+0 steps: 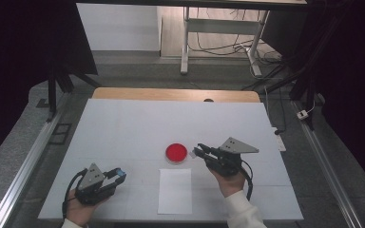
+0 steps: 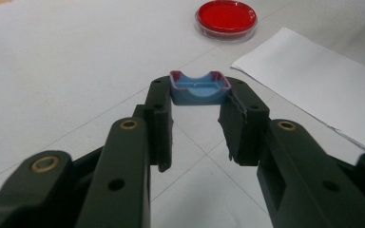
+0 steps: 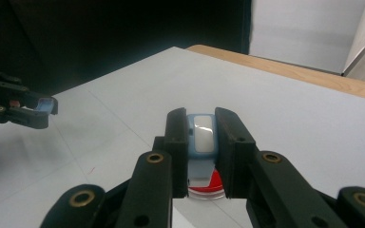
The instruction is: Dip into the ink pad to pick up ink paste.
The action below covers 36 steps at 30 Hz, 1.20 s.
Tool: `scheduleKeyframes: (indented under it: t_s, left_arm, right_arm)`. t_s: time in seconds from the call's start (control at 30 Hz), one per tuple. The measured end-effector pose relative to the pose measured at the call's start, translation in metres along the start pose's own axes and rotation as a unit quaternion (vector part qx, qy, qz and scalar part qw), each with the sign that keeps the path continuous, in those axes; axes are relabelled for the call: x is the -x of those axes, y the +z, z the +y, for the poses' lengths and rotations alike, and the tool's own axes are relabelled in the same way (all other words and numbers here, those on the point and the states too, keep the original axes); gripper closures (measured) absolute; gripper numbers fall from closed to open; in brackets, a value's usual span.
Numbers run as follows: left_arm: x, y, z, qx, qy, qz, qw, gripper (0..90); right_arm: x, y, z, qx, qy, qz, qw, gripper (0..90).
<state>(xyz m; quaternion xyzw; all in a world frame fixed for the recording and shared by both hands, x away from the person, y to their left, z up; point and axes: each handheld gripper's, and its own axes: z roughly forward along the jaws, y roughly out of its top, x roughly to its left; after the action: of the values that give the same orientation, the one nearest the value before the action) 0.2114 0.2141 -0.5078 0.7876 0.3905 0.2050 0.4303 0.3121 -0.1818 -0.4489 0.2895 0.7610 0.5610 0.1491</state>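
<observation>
I take the red petri dish (image 1: 177,153) as my landmark: it sits on the white table (image 1: 123,128), a little past the middle toward my right side. My right gripper (image 1: 195,152) hovers just beside the dish on its right, its jaws clenched on a small light-blue piece with a pale window (image 3: 203,133); in the right gripper view that piece stands upright between the tips, and the dish's red rim (image 3: 208,186) peeks out directly beneath it, partly hidden by my own jaws. My left gripper (image 1: 120,174) is well apart from the dish, nearer to me and off to its left, and its jaws grasp a small blue tray-like piece with a dark red edge (image 2: 199,88) by its two sides, held level just above the table. From the left gripper view the dish (image 2: 225,18) lies farther out and slightly right of that piece, with bare table between them. A white sheet of paper (image 1: 175,190) lies flat just on my side of the dish, between my two hands, and its corner (image 2: 313,80) runs along the right of my left jaws. Nothing stands between either gripper and the dish except the paper's edge
</observation>
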Motion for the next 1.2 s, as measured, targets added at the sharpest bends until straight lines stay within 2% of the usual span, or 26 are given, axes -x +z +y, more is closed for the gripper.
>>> scheduleKeyframes:
  t_s: [0.9,1.2]
  left_arm:
    - [0.0,0.0,0.001,0.0,0.0,-0.002,1.0,65.0]
    - [0.0,0.0,0.001,0.001,-0.001,-0.003,1.0,65.0]
  right_arm:
    - [0.003,0.042,0.019,-0.038,-0.017,-0.002,0.9991,75.6]
    - [0.004,0.057,0.017,-0.069,-0.026,-0.009,0.9972,75.6]
